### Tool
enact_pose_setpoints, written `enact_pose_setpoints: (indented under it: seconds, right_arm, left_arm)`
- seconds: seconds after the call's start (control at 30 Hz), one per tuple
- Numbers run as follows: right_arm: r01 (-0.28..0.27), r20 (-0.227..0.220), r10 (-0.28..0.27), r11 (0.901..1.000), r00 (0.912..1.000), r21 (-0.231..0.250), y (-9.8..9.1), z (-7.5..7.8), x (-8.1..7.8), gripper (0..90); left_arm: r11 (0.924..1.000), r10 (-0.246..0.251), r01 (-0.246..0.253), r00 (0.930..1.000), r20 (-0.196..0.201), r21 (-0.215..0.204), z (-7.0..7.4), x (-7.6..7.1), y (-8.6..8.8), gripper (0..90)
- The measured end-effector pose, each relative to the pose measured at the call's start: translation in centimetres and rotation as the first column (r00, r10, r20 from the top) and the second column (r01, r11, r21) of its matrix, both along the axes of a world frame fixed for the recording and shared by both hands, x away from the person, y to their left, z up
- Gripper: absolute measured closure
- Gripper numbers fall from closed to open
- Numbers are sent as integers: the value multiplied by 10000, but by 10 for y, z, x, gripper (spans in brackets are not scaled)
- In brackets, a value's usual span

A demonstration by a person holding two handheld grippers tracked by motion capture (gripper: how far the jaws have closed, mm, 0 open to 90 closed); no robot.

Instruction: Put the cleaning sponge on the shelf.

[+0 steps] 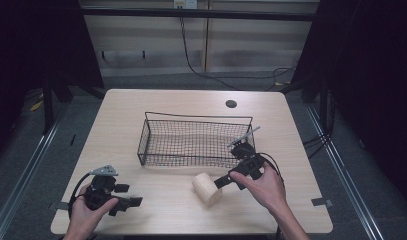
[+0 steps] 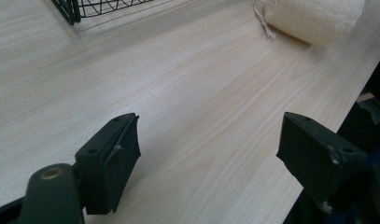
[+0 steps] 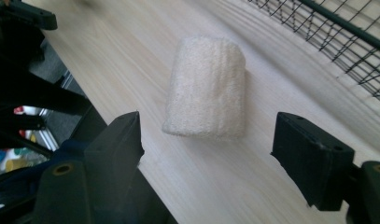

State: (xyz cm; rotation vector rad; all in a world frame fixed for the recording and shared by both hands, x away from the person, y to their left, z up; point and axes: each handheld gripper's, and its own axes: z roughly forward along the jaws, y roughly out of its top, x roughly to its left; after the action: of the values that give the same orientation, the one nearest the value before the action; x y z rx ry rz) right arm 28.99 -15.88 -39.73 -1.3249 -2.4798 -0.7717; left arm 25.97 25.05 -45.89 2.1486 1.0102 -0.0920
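A pale, rough loofah-like roll [image 1: 207, 189] lies on its side on the wooden table [image 1: 156, 110], in front of the black wire basket [image 1: 196, 118]. My right gripper [image 1: 225, 182] is just right of the roll and points at it. In the right gripper view the roll [image 3: 206, 88] lies just beyond the right gripper [image 3: 211, 154], whose jaws stand open and apart from it. My left gripper [image 1: 130, 196] rests near the table's front left, open, with bare wood between its jaws [image 2: 211, 154]. The roll [image 2: 313, 18] is far ahead of it.
The basket [image 3: 337, 32] is empty, and its corner [image 2: 75, 9] lies ahead of the left gripper. A round cable hole [image 1: 231, 104] sits at the table's back. The table's front edge runs close to both hands. Dark floor and rails surround the table.
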Motion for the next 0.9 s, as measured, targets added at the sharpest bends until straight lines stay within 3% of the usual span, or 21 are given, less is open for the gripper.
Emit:
enact_pose_setpoints:
  seconds: [0.3, 0.43, 0.9]
  right_arm:
    - [-337, -556, 312, 9985, 9980, -437, 10, -5, 9, 255]
    - [-584, -563, 550, 9964, 9969, -622, 15, -6, 13, 282]
    - [-995, -1136, 900, 9917, 9894, -815, 33, -15, 24, 282]
  left_arm:
    - [10000, -28, 28, 10000, -15, 8, 0, 0, 0, 203]
    - [10000, -15, 15, 10000, -1, 8, 0, 0, 0, 203]
    - [10000, -23, 23, 10000, -25, -38, 0, 0, 1, 203]
